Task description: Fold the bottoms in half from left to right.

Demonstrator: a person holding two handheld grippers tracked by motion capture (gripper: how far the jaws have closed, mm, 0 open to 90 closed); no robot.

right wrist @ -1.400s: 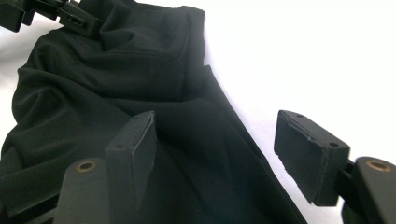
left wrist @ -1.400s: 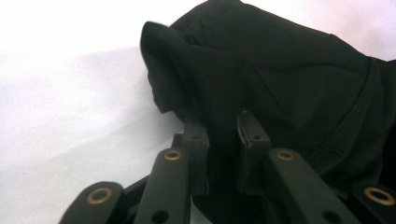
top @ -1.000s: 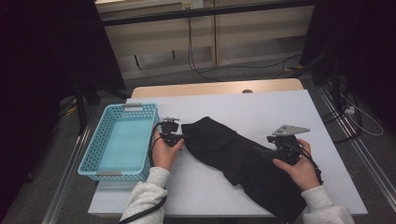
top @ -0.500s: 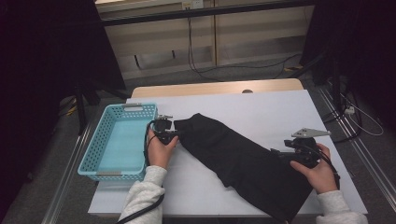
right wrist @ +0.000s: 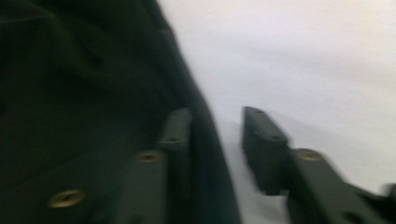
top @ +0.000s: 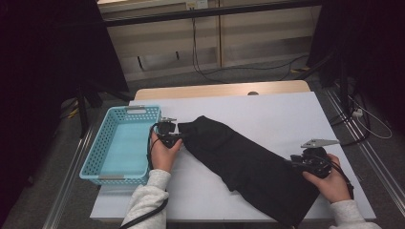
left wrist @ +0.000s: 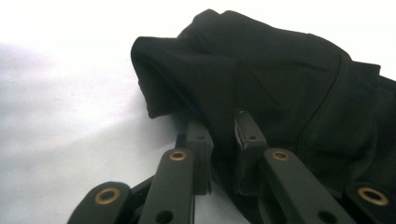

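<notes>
Black garment (top: 248, 167) pinched by left gripper (left wrist: 223, 140); blurred right gripper (right wrist: 215, 140), closing, straddles its edge unclamped.

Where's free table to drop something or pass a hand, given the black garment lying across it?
Free: the far strip of the white table beyond the black garment, and the near strip between the left forearm and the garment. The blue basket is empty too. Crowded: the diagonal band from the left gripper at the garment's end down to the right gripper.

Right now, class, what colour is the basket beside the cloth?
Light blue basket; the high view shows it best.
</notes>
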